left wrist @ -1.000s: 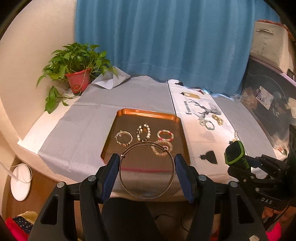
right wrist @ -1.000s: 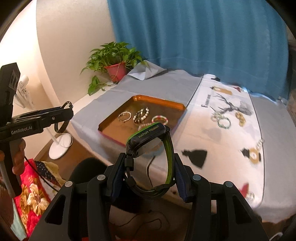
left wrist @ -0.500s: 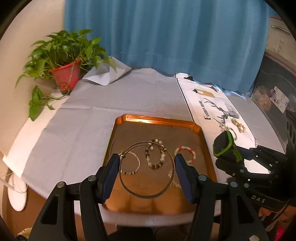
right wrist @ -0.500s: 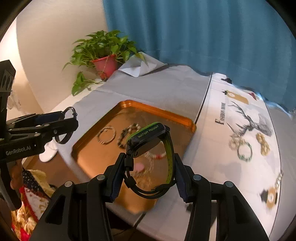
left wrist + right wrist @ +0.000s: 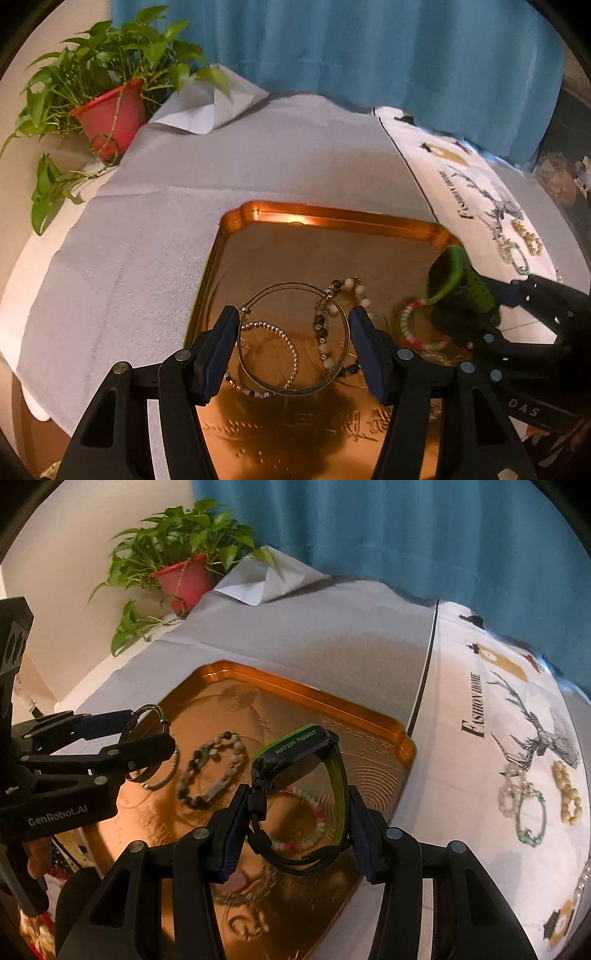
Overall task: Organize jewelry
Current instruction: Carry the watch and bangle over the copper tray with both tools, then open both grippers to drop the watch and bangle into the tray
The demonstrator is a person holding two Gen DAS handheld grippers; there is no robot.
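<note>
Fig. legend, both wrist views, past moment.

L gripper (image 5: pixel 293 343): jaws opening, thin metal bangle (image 5: pixel 293 338) between pads, still touching both as far as visible; hung above copper tray (image 5: pixel 332 216). Seen from R view too, L gripper (image 5: pixel 147 738) w/ bangle (image 5: pixel 146 716) at its tip, over tray's left part.

R gripper (image 5: pixel 295 830): jaws opening, black-and-green watch (image 5: pixel 299 753) between pads, strap sides against both; "WATER RESIST" legible on case edge. Held over tray (image 5: pixel 369 716), above pink-and-white bead bracelet (image 5: pixel 310 812). In L view, R gripper (image 5: pixel 476 317) w/ watch (image 5: pixel 458 280) at tray's right edge.

On tray floor: small-bead bracelet (image 5: pixel 273 347) seen through bangle; dark-and-white stone bracelet (image 5: pixel 332 314) just beside; pink-and-white bracelet (image 5: pixel 417 328) further right. Stone bracelet (image 5: pixel 210 771) near tray centre in R view.

Tray on grey cloth (image 5: pixel 147 229). To right, printed white runner (image 5: pixel 480 738) w/ deer design, carrying more pieces: green-bead bracelet (image 5: pixel 532 816), pearl bracelet (image 5: pixel 567 794), well apart from tray. Potted plant (image 5: pixel 107 99) at far left corner; blue curtain (image 5: pixel 369 48) behind.
</note>
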